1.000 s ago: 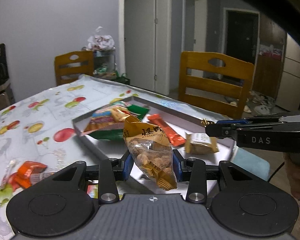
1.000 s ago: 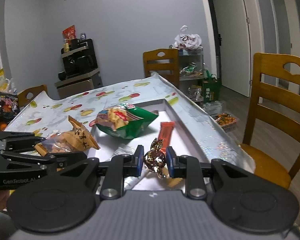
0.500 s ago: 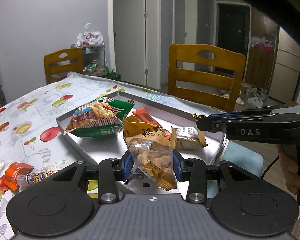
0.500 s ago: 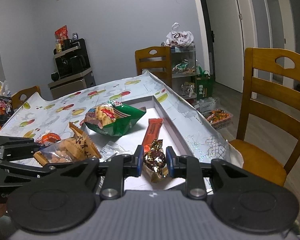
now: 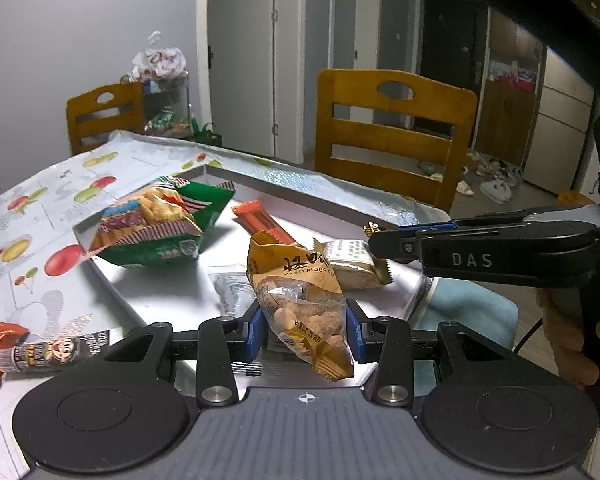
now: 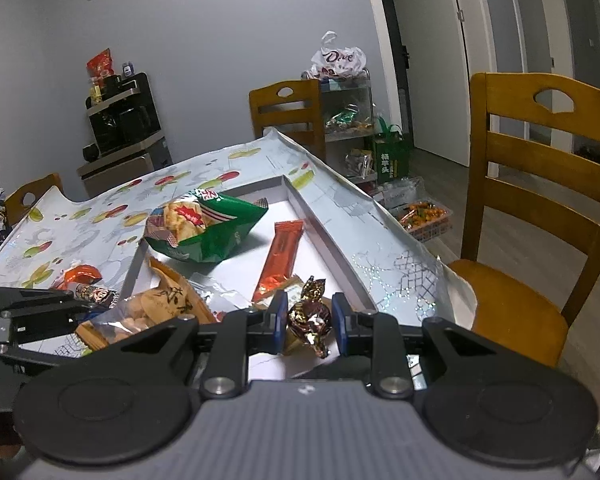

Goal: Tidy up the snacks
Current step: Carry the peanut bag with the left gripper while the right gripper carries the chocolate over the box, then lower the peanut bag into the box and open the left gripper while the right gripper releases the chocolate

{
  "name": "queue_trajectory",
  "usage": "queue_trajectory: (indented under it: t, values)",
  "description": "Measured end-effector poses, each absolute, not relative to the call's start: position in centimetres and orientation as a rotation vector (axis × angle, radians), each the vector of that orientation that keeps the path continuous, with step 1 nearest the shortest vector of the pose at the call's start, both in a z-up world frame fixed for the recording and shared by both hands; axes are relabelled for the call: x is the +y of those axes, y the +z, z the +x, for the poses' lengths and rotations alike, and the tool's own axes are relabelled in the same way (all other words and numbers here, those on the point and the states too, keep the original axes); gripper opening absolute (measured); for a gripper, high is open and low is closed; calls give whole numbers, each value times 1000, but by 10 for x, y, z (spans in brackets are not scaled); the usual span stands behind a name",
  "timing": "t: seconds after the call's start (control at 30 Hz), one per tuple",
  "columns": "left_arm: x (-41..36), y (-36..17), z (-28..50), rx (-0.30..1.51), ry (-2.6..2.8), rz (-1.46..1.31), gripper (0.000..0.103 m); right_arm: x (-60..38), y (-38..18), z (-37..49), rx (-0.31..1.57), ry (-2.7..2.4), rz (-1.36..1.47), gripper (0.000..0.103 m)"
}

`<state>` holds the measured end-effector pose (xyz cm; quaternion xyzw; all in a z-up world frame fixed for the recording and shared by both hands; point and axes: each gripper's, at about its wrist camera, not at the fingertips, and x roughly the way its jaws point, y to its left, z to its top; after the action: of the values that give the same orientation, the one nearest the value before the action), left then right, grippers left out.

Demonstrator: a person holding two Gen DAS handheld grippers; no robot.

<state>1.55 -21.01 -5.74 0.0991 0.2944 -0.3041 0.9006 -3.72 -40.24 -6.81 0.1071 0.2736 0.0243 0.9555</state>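
Silver tray [image 5: 300, 194] lies on the table [image 5: 40, 216], holding a green bag [image 5: 156, 220], an orange bar [image 5: 260, 220] and a beige packet [image 5: 352, 260]. Left gripper [image 5: 306, 330]: its blue fingers [image 5: 254, 330] stand partly apart, clamped on a tan nut bag [image 5: 304, 300] held over the tray's near end. Right gripper [image 6: 310, 322]: its fingers [image 6: 278, 322] are nearly closed, pinching a small gold-brown candy [image 6: 308, 318] above the tray's near corner.

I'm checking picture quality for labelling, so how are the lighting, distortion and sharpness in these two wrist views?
Left wrist view: dim indoor light, strong fisheye bending, dark corners, print on the nut bag sharp. Right wrist view: same dim light, curved chair, glare on the foil candy, tray clear.
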Motion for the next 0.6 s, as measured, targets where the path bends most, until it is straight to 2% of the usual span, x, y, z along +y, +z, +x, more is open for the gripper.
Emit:
queue_trajectory:
  t: [0.6]
  values:
    - [-227, -66, 11, 585, -699, 233, 40, -405, -77, -32, 568, 35, 246, 23]
